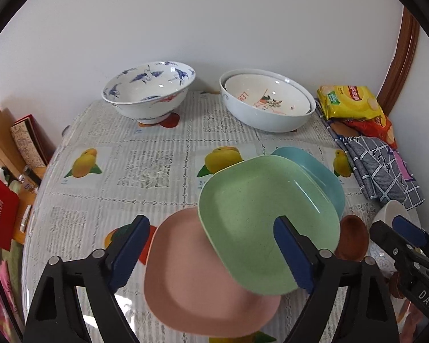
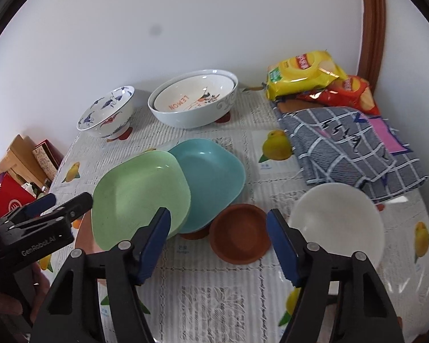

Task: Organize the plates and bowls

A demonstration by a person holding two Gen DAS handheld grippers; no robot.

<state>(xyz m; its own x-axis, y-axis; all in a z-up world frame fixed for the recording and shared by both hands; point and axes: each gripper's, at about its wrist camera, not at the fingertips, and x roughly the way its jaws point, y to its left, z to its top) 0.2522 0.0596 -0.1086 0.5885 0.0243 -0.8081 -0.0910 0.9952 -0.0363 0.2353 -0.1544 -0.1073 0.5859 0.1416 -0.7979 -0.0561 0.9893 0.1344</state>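
While both grippers descend: plates overlapped at frame centre.
Left gripper [image 1: 211,254] wide, empty, straddling pink plate [image 1: 186,280] and green plate [image 1: 257,223]; right gripper [image 2: 218,245] half-open, empty, over brown dish [image 2: 238,233]. I should seat pads squarely on rims.

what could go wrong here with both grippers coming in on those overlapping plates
1. The green plate leans on the pink plate and the blue plate; pulling one could drag or tip the others.
2. The left gripper and right gripper, both open, work close together and might collide.
3. The small brown dish sits against the pile and could get knocked.
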